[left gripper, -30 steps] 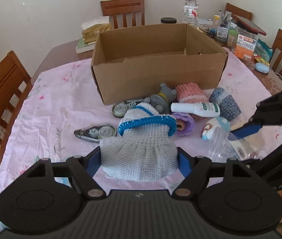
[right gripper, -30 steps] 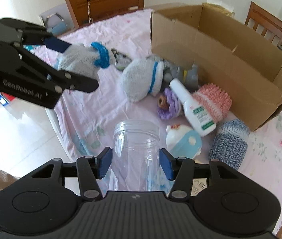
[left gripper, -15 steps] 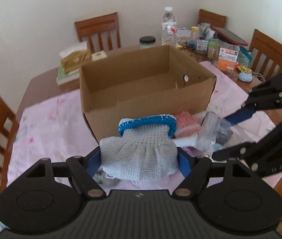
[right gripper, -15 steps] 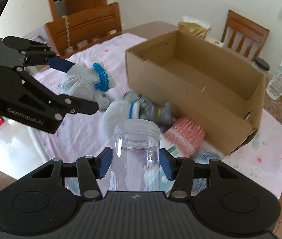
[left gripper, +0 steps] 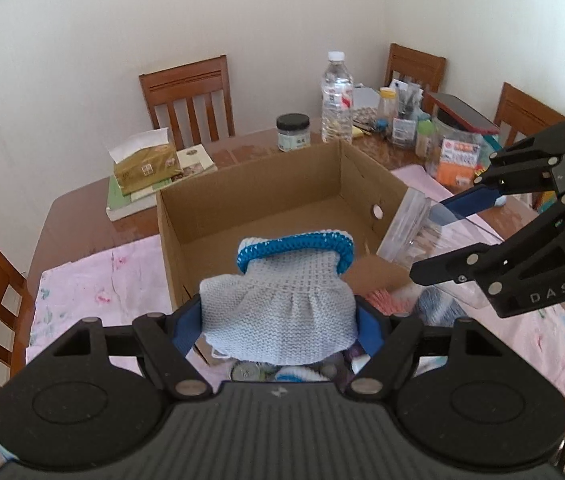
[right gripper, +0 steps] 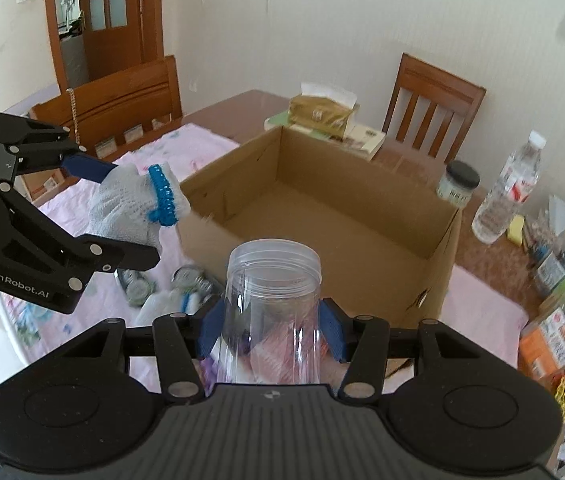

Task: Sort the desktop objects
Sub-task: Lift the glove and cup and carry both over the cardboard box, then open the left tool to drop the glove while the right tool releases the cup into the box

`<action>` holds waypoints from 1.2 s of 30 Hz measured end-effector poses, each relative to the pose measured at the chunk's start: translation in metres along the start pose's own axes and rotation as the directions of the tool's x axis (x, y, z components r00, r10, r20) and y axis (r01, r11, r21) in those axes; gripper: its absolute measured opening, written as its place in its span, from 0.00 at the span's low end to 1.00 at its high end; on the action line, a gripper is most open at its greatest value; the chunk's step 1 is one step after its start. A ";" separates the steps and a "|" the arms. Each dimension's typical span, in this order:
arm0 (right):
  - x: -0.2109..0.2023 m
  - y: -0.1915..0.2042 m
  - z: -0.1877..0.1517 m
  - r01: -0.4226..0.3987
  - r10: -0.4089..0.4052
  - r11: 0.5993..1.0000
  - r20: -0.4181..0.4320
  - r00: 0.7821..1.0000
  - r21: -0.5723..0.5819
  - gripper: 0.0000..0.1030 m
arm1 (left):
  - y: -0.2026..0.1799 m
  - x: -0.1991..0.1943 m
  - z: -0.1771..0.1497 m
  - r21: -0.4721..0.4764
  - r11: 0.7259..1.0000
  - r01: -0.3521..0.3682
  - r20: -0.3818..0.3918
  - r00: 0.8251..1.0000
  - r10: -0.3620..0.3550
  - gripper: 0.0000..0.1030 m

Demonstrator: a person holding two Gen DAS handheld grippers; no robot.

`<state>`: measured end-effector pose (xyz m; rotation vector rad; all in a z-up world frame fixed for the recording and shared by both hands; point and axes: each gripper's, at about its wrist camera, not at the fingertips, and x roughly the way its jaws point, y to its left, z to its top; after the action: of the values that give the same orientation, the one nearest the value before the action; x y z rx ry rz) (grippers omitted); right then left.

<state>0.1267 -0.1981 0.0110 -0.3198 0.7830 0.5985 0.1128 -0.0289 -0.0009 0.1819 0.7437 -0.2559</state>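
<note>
Both grippers have risen since the earlier frames, and the cardboard box (left gripper: 266, 216), seen side-on before, now shows its bare floor from above. Left gripper (left gripper: 278, 320) has its blue pads clamped on a grey knitted pouch w/ a blue rim (left gripper: 282, 304), held in the air over the near wall of the box. Right gripper (right gripper: 272, 332) pinches a clear plastic jar (right gripper: 274, 292), mouth pointing away from the camera, also lifted, just near the box's front wall. In the left wrist view the jar sits to the right of the pouch, by the box's right wall. Under the grippers, on the pink floral cloth (left gripper: 94, 276), lie the leftover bits: round metal tins (right gripper: 186, 280), a pink knit piece (left gripper: 386, 300) & a blue-grey knit piece, partly hidden. Beyond the box, on the bare wood table (left gripper: 78, 208), a tissue box on books (left gripper: 146, 164) at far left, a dark-lidded jar (left gripper: 293, 132) & a water bottle (left gripper: 336, 100) at far centre, and mixed clutter at far right. Wooden chairs (left gripper: 188, 100) ring the table.
</note>
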 end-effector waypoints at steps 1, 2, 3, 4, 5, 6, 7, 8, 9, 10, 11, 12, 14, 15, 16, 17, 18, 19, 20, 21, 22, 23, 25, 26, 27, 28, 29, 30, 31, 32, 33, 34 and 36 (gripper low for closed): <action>0.001 -0.003 0.005 -0.001 0.001 1.000 0.006 1.000 -0.004 0.56 | 0.002 0.003 0.003 -0.007 1.000 -0.003 0.002 1.000 0.003 0.74; 0.003 -0.006 0.009 0.001 -0.001 1.000 0.012 1.000 -0.011 0.56 | 0.004 0.005 0.006 -0.017 1.000 -0.008 0.002 1.000 0.008 0.74; 0.006 -0.008 0.014 0.004 -0.004 1.000 0.015 1.000 -0.016 0.56 | 0.006 0.007 0.009 -0.025 1.000 -0.010 0.003 1.000 0.010 0.74; 0.009 -0.009 0.017 0.006 -0.005 1.000 0.017 1.000 -0.019 0.56 | 0.007 0.009 0.012 -0.028 1.000 -0.009 0.007 1.000 0.009 0.74; 0.011 -0.011 0.022 0.006 -0.005 1.000 0.018 1.000 -0.024 0.56 | 0.009 0.012 0.014 -0.028 1.000 -0.012 0.010 1.000 0.013 0.74; 0.014 -0.013 0.026 0.006 -0.006 1.000 0.020 1.000 -0.028 0.56 | 0.010 0.015 0.017 -0.026 0.999 -0.021 0.011 1.000 0.021 0.74; 0.016 -0.016 0.029 0.007 -0.006 1.000 0.019 1.000 -0.030 0.56 | 0.010 0.019 0.019 -0.024 0.999 -0.027 0.011 1.000 0.027 0.74; 0.020 -0.019 0.034 0.008 -0.008 0.999 0.017 1.000 -0.033 0.56 | 0.012 0.024 0.021 -0.025 0.999 -0.028 0.007 1.000 0.028 0.74; 0.023 -0.020 0.037 0.009 -0.008 0.999 0.015 1.000 -0.033 0.56 | 0.014 0.029 0.023 -0.029 0.999 -0.031 0.000 1.000 0.031 0.74; 0.027 -0.023 0.040 0.009 -0.009 0.999 0.013 1.000 -0.032 0.56 | 0.016 0.034 0.025 -0.032 0.999 -0.033 -0.005 0.999 0.033 0.74; 0.032 -0.026 0.044 0.009 -0.009 1.000 0.008 1.000 -0.029 0.56 | 0.018 0.040 0.027 -0.033 0.999 -0.037 -0.009 0.999 0.037 0.74; 0.038 -0.029 0.047 0.008 -0.008 1.000 0.003 1.000 -0.025 0.56 | 0.020 0.045 0.028 -0.036 0.998 -0.046 -0.010 0.999 0.046 0.74; 0.045 -0.032 0.051 0.009 -0.009 1.000 -0.002 1.000 -0.021 0.56 | 0.026 0.054 0.031 -0.056 0.997 -0.053 -0.012 0.999 0.052 0.74; 0.050 -0.035 0.053 0.008 -0.008 1.000 -0.007 1.000 -0.018 0.56 | 0.029 0.059 0.033 -0.066 0.997 -0.048 -0.015 0.999 0.048 0.74; 0.054 -0.038 0.055 0.010 -0.010 1.000 -0.008 1.000 -0.015 0.56 | 0.031 0.064 0.035 -0.073 0.996 -0.046 -0.021 0.999 0.044 0.74; 0.060 -0.041 0.057 0.011 -0.011 1.000 -0.012 1.000 -0.009 0.56 | 0.032 0.068 0.036 -0.076 0.996 -0.051 -0.025 0.998 0.049 0.74; 0.065 -0.044 0.059 0.007 -0.007 1.000 -0.017 1.000 -0.001 0.56 | 0.033 0.072 0.037 -0.073 0.996 -0.059 -0.030 0.998 0.057 0.74; 0.069 -0.045 0.060 0.005 -0.005 1.000 -0.023 1.000 0.008 0.56 | 0.033 0.075 0.039 -0.068 0.996 -0.063 -0.033 0.998 0.061 0.74; 0.074 -0.048 0.061 0.004 -0.003 1.000 -0.031 1.000 0.019 0.56 | 0.034 0.079 0.040 -0.068 0.996 -0.064 -0.038 0.997 0.062 0.74; 0.079 -0.050 0.061 0.004 -0.003 1.000 -0.039 0.999 0.024 0.56 | 0.034 0.082 0.040 -0.072 0.995 -0.064 -0.041 0.997 0.062 0.74; 0.083 -0.051 0.061 0.006 -0.005 1.000 -0.046 0.999 0.026 0.56 | 0.035 0.084 0.040 -0.077 0.995 -0.062 -0.043 0.997 0.058 0.74; 0.087 -0.053 0.061 0.007 -0.006 1.000 -0.053 0.999 0.029 0.56 | 0.036 0.087 0.041 -0.081 0.995 -0.058 -0.045 0.997 0.055 0.74; 0.095 -0.056 0.061 0.001 0.002 0.999 -0.064 0.998 0.039 0.56 | 0.038 0.091 0.042 -0.086 0.994 -0.060 -0.053 0.997 0.055 0.74; 0.097 -0.057 0.061 -0.002 0.005 0.999 -0.066 0.998 0.043 0.56 | 0.038 0.093 0.042 -0.088 0.994 -0.060 -0.058 0.997 0.055 0.74; 0.099 -0.058 0.061 -0.004 0.007 0.999 -0.068 0.998 0.046 0.56 | 0.038 0.095 0.042 -0.089 0.994 -0.061 -0.060 0.997 0.056 0.75; 0.101 -0.059 0.062 -0.006 0.009 0.999 -0.070 0.997 0.048 0.56 | 0.038 0.098 0.042 -0.089 0.994 -0.062 -0.063 0.996 0.056 0.75; 0.104 -0.059 0.061 -0.007 0.010 0.999 -0.071 0.997 0.049 0.56 | 0.038 0.100 0.043 -0.088 0.994 -0.065 -0.065 0.996 0.059 0.76; 0.106 -0.060 0.061 -0.006 0.009 0.999 -0.073 0.997 0.050 0.56 | 0.037 0.101 0.043 -0.085 0.994 -0.069 -0.066 0.996 0.063 0.76; 0.106 -0.060 0.061 -0.007 0.011 0.999 -0.074 0.997 0.051 0.56 | 0.037 0.102 0.043 -0.082 0.994 -0.070 -0.066 0.996 0.065 0.77; 0.108 -0.061 0.061 -0.012 0.016 0.998 -0.075 0.997 0.054 0.56 | 0.037 0.103 0.044 -0.083 0.994 -0.070 -0.066 0.996 0.065 0.80; 0.109 -0.062 0.061 -0.015 0.019 0.998 -0.075 0.997 0.057 0.56 | 0.037 0.105 0.044 -0.085 0.994 -0.075 -0.068 0.995 0.069 0.80; 0.109 -0.062 0.061 -0.018 0.023 0.998 -0.076 0.997 0.059 0.56 | 0.037 0.104 0.044 -0.085 0.993 -0.078 -0.068 0.995 0.072 0.82; 0.111 -0.064 0.061 -0.019 0.024 0.998 -0.083 0.996 0.065 0.56 | 0.038 0.105 0.044 -0.091 0.993 -0.077 -0.064 0.995 0.071 0.84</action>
<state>0.2618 -0.1766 -0.0265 -0.2791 0.8850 0.5818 0.2266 -0.0210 -0.0384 0.1291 0.8062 -0.1456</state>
